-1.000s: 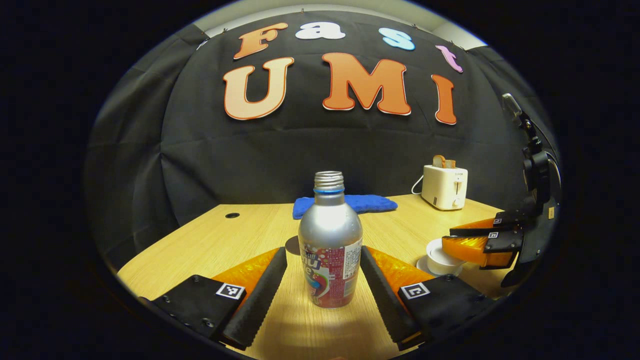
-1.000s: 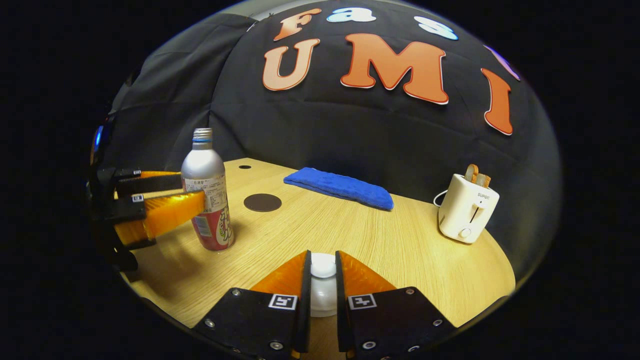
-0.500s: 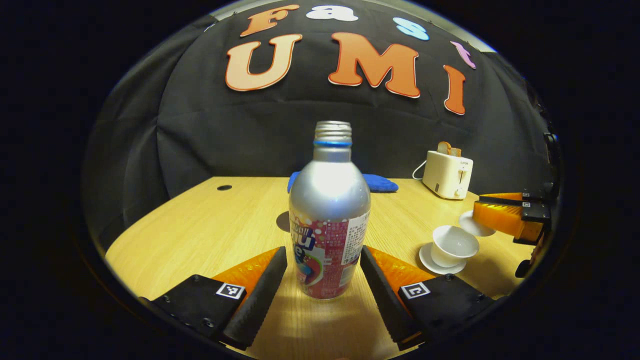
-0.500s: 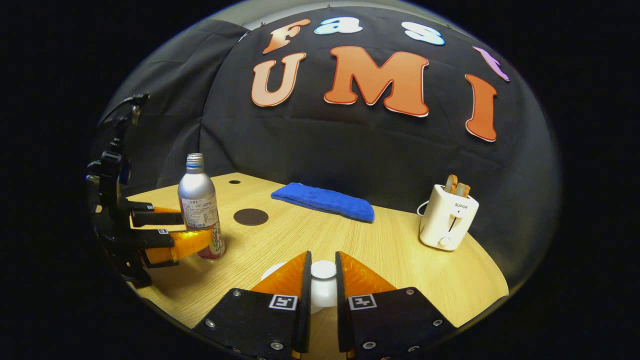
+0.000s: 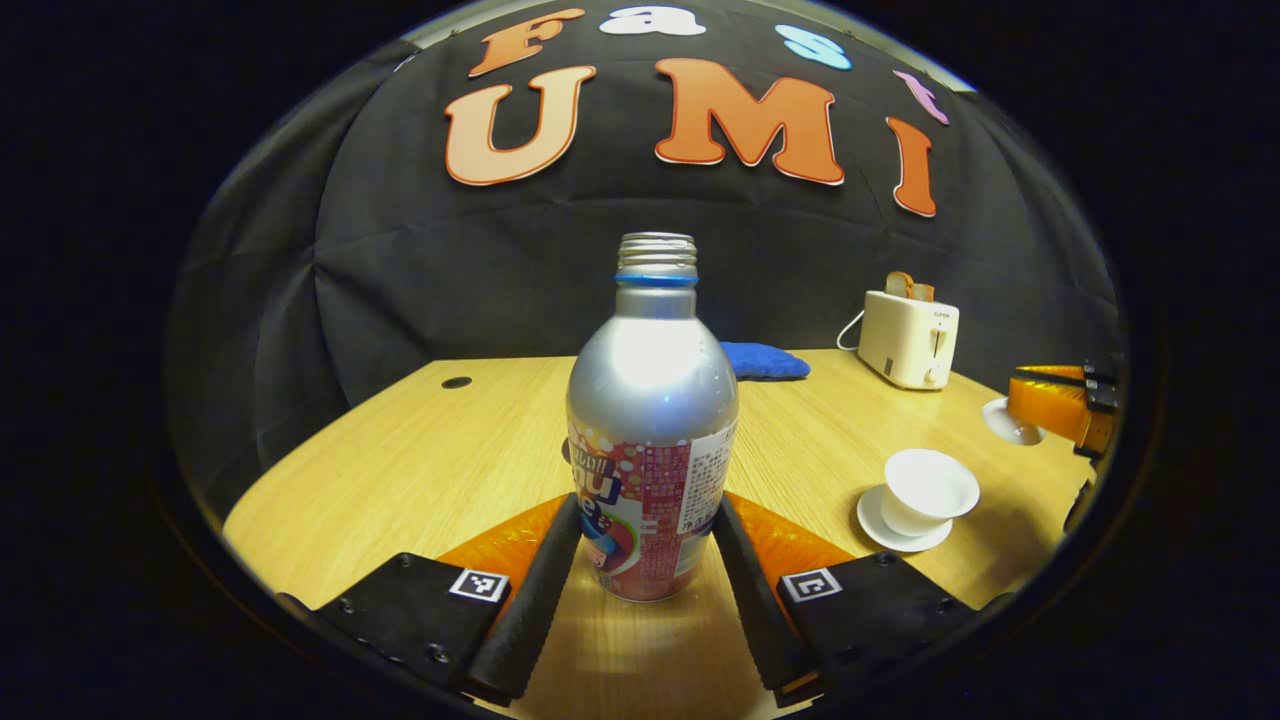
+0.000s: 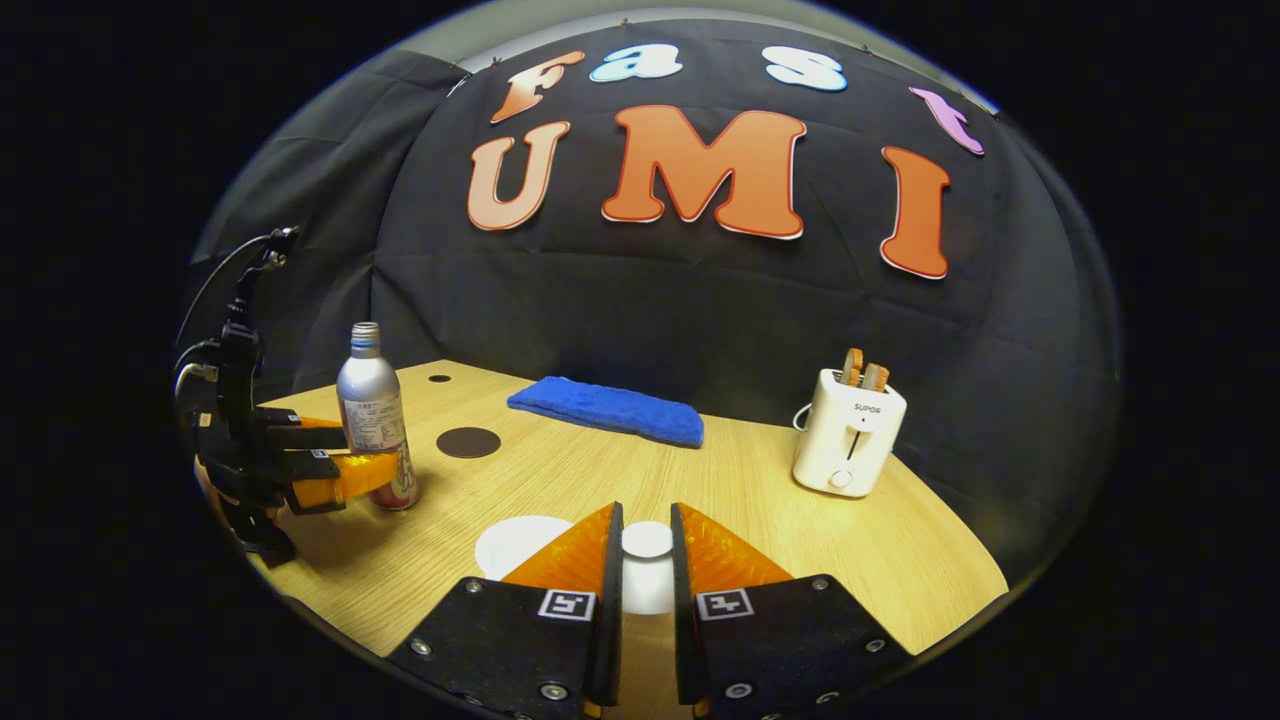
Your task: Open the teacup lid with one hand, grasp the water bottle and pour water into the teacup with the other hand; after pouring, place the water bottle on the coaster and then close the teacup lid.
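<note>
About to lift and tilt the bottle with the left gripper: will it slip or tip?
The bottle looks like smooth metal with a glossy label, so it may slip. It is tall on a narrow base, probably tippy. The left gripper brackets its lower body; its mouth is uncapped, so tilt gently.

A light wood-grain bench (image 5: 400, 470) carries everything. Taking the water bottle (image 5: 650, 430) as the landmark, it stands upright on the bench near the front edge. Just behind it lies a dark round coaster (image 6: 468, 442), flat on the wood. Farther back, toward the wall, lies a blue cloth (image 6: 606, 408). To the bottle's right, near the front, sits a white teacup (image 5: 930, 490) on its saucer (image 5: 878, 530), uncovered. Beyond the cup, well apart from the bottle, a white toaster (image 5: 908, 338) stands at the back right. A small dark hole (image 5: 456, 382) marks the bench at back left.
</note>
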Motion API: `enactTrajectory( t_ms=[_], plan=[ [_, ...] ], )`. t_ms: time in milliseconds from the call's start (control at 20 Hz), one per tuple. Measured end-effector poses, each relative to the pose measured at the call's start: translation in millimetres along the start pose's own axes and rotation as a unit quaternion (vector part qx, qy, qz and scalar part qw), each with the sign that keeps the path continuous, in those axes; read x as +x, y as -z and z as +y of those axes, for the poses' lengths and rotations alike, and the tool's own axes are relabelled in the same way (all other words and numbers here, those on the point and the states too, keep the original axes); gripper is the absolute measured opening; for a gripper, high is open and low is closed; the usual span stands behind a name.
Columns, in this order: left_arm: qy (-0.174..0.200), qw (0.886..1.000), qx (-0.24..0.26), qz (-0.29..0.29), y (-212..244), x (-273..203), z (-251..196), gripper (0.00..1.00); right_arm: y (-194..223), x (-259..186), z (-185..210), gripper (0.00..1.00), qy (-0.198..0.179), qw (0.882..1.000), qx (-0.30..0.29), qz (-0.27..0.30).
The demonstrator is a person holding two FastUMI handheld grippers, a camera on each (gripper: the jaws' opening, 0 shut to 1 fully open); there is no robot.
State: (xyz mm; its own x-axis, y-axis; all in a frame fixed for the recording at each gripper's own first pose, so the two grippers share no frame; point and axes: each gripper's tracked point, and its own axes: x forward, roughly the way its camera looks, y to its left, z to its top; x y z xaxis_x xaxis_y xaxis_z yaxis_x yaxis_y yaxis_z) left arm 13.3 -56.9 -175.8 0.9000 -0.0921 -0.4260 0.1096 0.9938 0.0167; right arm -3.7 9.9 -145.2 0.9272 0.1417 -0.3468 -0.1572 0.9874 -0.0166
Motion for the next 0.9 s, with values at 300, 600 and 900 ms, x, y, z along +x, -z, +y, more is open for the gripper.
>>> enactTrajectory(
  t_ms=[300,600,900],
  plan=[
    [-0.04,0.99,0.13,-0.023,-26.2,-3.9,8.9,0.84,-4.8,-13.1,-20.4,0.23,0.017,1.0,0.01,-0.014],
    [-0.057,0.958,0.278,-0.04,-40.5,5.7,-6.7,0.87,-5.5,-24.6,-40.9,0.23,0.035,0.999,0.021,-0.022],
    [-0.065,0.914,0.398,-0.052,-42.3,-3.5,-17.0,0.83,-0.7,-35.1,-60.4,0.23,0.053,0.998,0.031,-0.026]
  ],
)
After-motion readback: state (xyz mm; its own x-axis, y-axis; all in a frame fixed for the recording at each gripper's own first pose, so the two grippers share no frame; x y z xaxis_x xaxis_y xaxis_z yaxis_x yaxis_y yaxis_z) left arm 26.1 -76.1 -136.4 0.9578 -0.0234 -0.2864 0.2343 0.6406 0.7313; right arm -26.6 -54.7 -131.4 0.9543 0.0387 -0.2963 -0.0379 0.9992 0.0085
